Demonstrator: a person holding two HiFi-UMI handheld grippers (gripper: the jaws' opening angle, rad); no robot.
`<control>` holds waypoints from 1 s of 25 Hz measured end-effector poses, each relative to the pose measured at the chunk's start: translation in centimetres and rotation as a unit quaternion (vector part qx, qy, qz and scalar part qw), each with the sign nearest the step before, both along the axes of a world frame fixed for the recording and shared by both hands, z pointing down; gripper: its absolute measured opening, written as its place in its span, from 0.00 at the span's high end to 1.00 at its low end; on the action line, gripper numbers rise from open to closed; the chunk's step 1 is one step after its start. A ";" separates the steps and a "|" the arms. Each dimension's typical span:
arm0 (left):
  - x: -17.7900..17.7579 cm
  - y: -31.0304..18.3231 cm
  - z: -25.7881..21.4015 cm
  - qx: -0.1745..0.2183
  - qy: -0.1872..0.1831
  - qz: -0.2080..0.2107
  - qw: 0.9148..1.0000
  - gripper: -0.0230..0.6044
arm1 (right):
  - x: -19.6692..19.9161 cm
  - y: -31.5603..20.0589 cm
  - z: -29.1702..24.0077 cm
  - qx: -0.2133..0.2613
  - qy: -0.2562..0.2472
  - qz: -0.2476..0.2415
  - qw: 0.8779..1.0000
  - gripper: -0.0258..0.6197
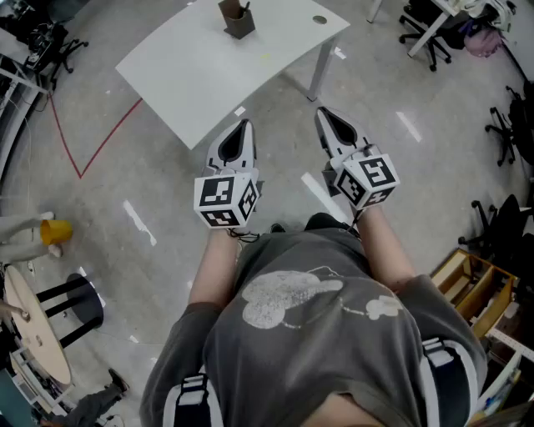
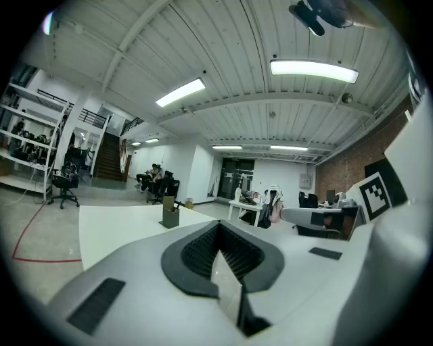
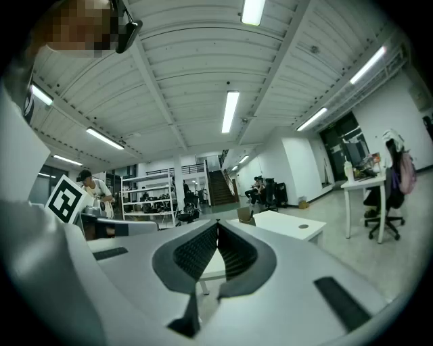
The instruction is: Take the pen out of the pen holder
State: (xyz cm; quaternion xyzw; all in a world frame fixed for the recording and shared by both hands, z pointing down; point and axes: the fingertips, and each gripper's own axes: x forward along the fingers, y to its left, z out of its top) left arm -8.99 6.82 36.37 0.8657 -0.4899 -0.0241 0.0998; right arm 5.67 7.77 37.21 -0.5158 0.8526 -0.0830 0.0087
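Observation:
A brown pen holder (image 1: pixel 238 19) stands on the far part of a white table (image 1: pixel 209 67), with a dark pen (image 1: pixel 245 7) sticking out of its top. My left gripper (image 1: pixel 245 124) and right gripper (image 1: pixel 320 112) hover side by side over the floor, short of the table's near edge and well away from the holder. Both have their jaws shut with nothing between them. In the left gripper view the pen holder (image 2: pixel 170 215) is small and distant beyond the left gripper (image 2: pixel 218 225). In the right gripper view the holder (image 3: pixel 245 215) sits just past the right gripper (image 3: pixel 218 223).
The table stands on a white leg (image 1: pixel 318 71). A red tape line (image 1: pixel 100 146) crosses the floor at left. A round wooden stool (image 1: pixel 37 321) and a yellow object (image 1: pixel 55 231) are at far left. Office chairs (image 1: pixel 425 29) and a wooden crate (image 1: pixel 476 288) are at right.

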 end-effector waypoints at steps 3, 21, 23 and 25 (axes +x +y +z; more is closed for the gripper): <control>-1.0 -0.3 0.7 -0.006 0.000 -0.007 1.000 0.95 | -0.2 -0.3 0.8 -0.010 0.000 0.004 1.000 0.95; -3.1 -10.2 1.0 -0.011 -0.023 -0.081 0.996 0.95 | 0.6 -14.8 1.4 -0.016 -0.042 -0.029 0.999 0.95; -2.4 -12.2 0.6 -0.008 -0.025 -0.088 0.996 0.95 | 1.0 -16.9 1.3 -0.014 -0.045 -0.038 0.998 0.95; -1.1 -14.1 0.5 -0.007 -0.028 -0.090 0.995 0.95 | 1.9 -18.9 1.3 -0.015 -0.046 -0.047 0.998 0.95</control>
